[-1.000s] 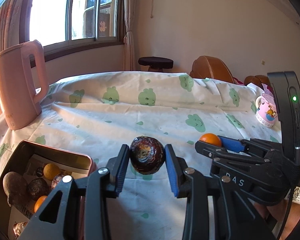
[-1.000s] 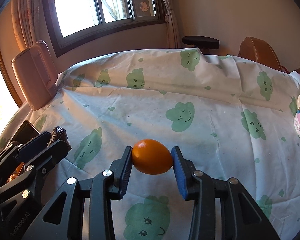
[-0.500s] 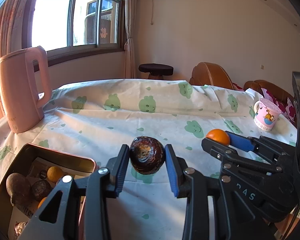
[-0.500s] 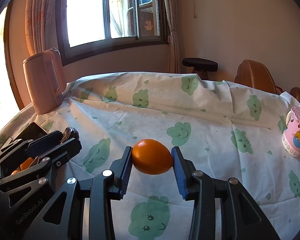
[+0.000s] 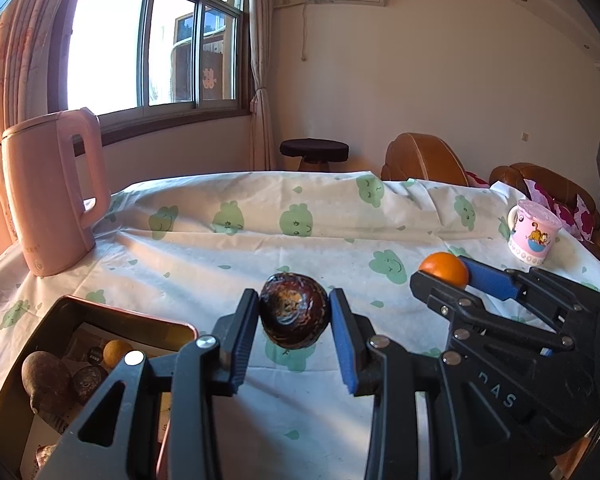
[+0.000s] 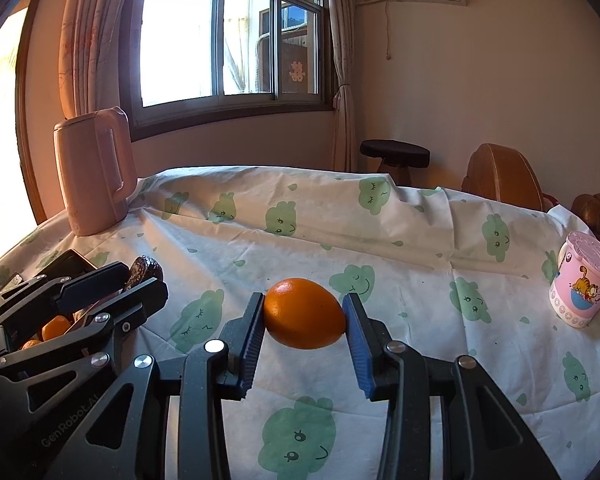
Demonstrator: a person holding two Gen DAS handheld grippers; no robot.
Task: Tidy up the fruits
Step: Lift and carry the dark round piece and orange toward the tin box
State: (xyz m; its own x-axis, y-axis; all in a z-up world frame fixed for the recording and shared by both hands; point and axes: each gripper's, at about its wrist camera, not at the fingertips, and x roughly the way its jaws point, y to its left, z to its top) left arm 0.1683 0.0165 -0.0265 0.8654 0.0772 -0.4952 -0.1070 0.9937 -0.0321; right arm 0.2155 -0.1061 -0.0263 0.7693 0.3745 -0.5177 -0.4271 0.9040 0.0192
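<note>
both grippers grip fruit: left gripper (image 5: 294, 318) clamps dark wrinkled fruit (image 5: 293, 316), right gripper (image 6: 305, 316) clamps orange (image 6: 305, 314); tin (image 5: 112, 312) at 8 o'clock.

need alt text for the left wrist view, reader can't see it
The left gripper is shut on a dark wrinkled fruit above a table with a green-patterned cloth. At right the right gripper holds an orange; at lower left a tin holds more fruit. A pink kettle and a pink mug stand farther back.

Both wrist cams close behind own fingers, angled down across the table (image 5: 204, 248). Facing the window (image 6: 228, 36). Shared: pink kettle (image 5: 52, 196), mug (image 6: 580, 284).
</note>
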